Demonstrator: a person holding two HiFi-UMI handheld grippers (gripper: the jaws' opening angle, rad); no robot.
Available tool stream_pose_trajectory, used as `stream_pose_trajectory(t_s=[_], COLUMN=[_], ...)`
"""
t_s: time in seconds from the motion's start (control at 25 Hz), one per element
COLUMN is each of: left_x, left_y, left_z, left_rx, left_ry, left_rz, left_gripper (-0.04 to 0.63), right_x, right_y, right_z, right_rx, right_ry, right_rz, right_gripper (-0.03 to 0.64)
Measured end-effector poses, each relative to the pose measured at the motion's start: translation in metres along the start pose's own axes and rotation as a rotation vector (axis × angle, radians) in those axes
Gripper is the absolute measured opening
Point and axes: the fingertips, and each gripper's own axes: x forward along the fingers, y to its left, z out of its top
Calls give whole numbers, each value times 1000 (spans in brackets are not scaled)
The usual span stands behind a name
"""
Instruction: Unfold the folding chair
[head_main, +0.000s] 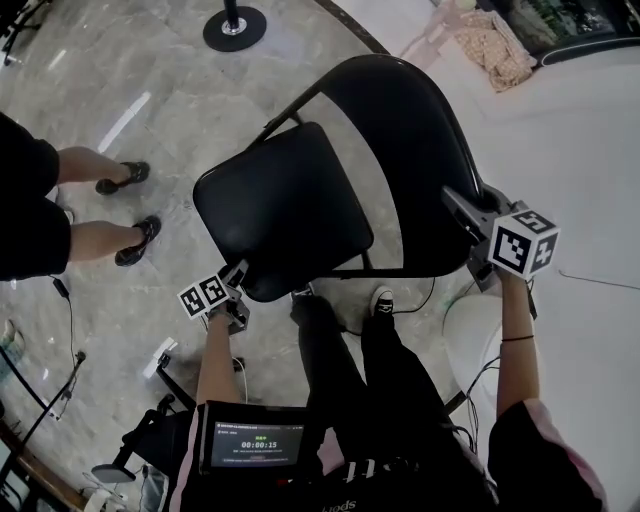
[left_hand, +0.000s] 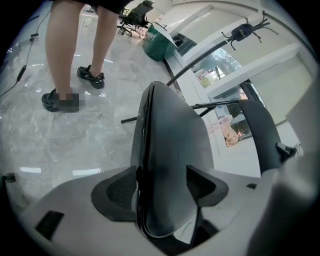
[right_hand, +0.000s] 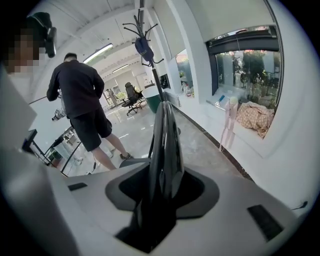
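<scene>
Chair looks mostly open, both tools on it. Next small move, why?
Probably press the seat down a touch with the left tool while the right tool steadies the backrest. The seat already lies swung out from the backrest, its front edge fills the left tool's jaws, and the right tool straddles the backrest's top; full lock isn't visible.

The chair (head_main: 330, 180) stands in the middle of the floor (head_main: 150, 100), with its seat (head_main: 280, 205) to the left and its backrest (head_main: 410, 150) behind and to the right of the seat. The left gripper (head_main: 238, 275) is at the seat's near edge, which sits between its jaws. The right gripper (head_main: 462, 210) is at the backrest's right edge, which also stands between its jaws. A bystander's feet (head_main: 135, 240) are on the floor left of the seat. A stand base (head_main: 234, 28) lies beyond the chair. A shoe (head_main: 381, 300) is just on the near side of the chair, and a screen (head_main: 257, 445) is nearer still.
</scene>
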Motion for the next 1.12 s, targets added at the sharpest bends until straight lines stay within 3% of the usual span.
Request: stream_pose_trajectory(t_s=[0.2, 0.32, 0.44, 0.56, 0.64, 0.8, 0.96, 1.12], left_x=[-19, -40, -61, -87, -106, -136, -159, -175], left_y=[-34, -61, -94, -124, -143, -188, -235, -274], left_z=[2, 6, 4, -2, -7, -25, -43, -62], left_rx=[-12, 18, 73, 125, 125, 109, 130, 210], left_ry=[-88, -121, -111, -102, -126, -150, -146, -126], left_rz=[-31, -84, -133, -160, -168, -209, -268, -301], left_gripper=[281, 271, 259, 200, 121, 62, 34, 18], right_x=[-25, -42, -79, -118, -140, -180, -206, -220], right_y=[-5, -5, -4, 18, 35, 59, 83, 111], right_z=[7, 8, 24, 42, 44, 29, 1, -30], right_rx=[72, 71, 105, 131, 112, 125, 178, 205], right_ry=[-28, -24, -96, -172, -178, -198, -205, -205], right_rz=[-93, -167, -227, -169, -147, -147, -114, -89], right_gripper=[154, 160, 160, 160, 159, 158, 146, 108])
